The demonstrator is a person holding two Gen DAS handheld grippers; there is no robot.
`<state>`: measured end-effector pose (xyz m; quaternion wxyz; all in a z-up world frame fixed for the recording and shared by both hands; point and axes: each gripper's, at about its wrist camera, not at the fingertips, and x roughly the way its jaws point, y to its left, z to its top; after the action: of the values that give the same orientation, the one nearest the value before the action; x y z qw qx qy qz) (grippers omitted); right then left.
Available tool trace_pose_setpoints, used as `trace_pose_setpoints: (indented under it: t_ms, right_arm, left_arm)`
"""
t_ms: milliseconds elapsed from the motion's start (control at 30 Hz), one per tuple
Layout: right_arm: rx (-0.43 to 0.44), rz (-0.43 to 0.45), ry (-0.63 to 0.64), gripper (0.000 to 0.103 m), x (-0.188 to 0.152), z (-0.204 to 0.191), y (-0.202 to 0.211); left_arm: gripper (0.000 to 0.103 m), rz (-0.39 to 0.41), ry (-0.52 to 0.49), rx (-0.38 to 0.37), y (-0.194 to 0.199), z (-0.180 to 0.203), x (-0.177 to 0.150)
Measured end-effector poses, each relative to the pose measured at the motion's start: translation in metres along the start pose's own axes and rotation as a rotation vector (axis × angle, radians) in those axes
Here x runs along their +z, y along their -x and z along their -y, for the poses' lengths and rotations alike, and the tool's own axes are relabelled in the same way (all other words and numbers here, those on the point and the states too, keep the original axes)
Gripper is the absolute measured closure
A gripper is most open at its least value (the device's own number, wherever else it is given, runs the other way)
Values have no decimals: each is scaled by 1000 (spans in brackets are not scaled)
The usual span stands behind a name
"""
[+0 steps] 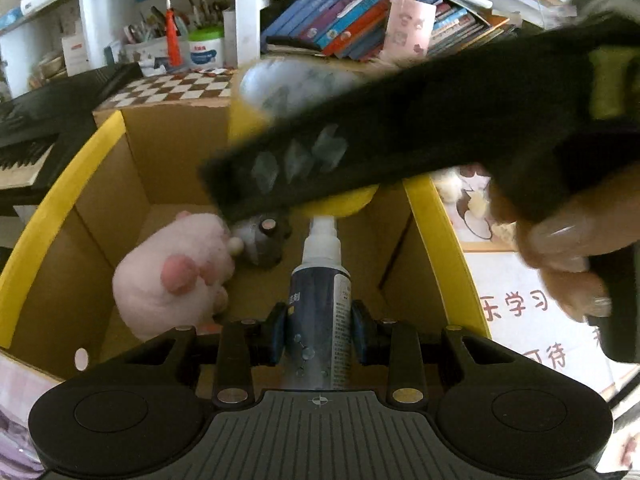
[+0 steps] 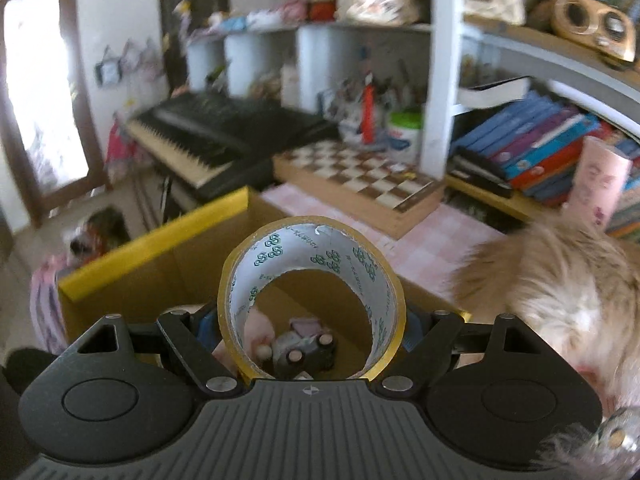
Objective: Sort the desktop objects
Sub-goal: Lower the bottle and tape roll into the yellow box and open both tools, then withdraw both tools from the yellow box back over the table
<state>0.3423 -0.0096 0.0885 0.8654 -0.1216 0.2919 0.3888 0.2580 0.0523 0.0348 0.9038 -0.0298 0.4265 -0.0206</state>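
Observation:
My left gripper (image 1: 319, 330) is shut on a dark spray bottle (image 1: 320, 292) with a white nozzle, held over an open cardboard box (image 1: 120, 200) with yellow-taped flaps. Inside the box lie a pink plush paw (image 1: 172, 276) and a grey toy car (image 1: 262, 244). My right gripper (image 2: 312, 330) is shut on a roll of clear packing tape (image 2: 312, 264), held above the same box (image 2: 160, 264); the toy car (image 2: 304, 350) shows through the roll's hole. The right gripper's black body (image 1: 400, 136) crosses the left wrist view above the box, with the tape roll (image 1: 296, 84) partly behind it.
A chessboard (image 2: 360, 176) lies on the pink desk behind the box. A black keyboard (image 2: 208, 136) stands to the left. Shelves hold books (image 2: 532, 148) and a pen holder. A furry plush (image 2: 560, 292) sits right of the box.

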Motion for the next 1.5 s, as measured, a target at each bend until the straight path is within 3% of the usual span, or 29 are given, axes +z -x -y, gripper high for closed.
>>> trace_pose_setpoints:
  t_ms: [267,333,433,700,900,1233,1500]
  right_arm:
    - [5,-196,179,23,-12,-12,-44]
    - [9,-204,196,23,-9,-13,-45]
    - [-4,-231,249,23,-10,-16,-51]
    - [13,-317,286,22,-5,-15,-63]
    - [3,-389,290,22,-4,-17,-71]
    - [-123,-326,311,18,-9,-25,-51]
    - [-150,-174,247,18,-12,-30,2]
  left_arm:
    - [67,20,13,-11,1,1,-2]
    - [62,45,19,9,5,0,-2]
    - [38,113,51,57,20,-1,-5]
    - [29,281,203,59,70,-20,-27]
    - [27,361,241,82,95,-26,-40]
    - [22,376,272,92,113,-37,-62]
    - [18,381,265,79,121,-39,-73]
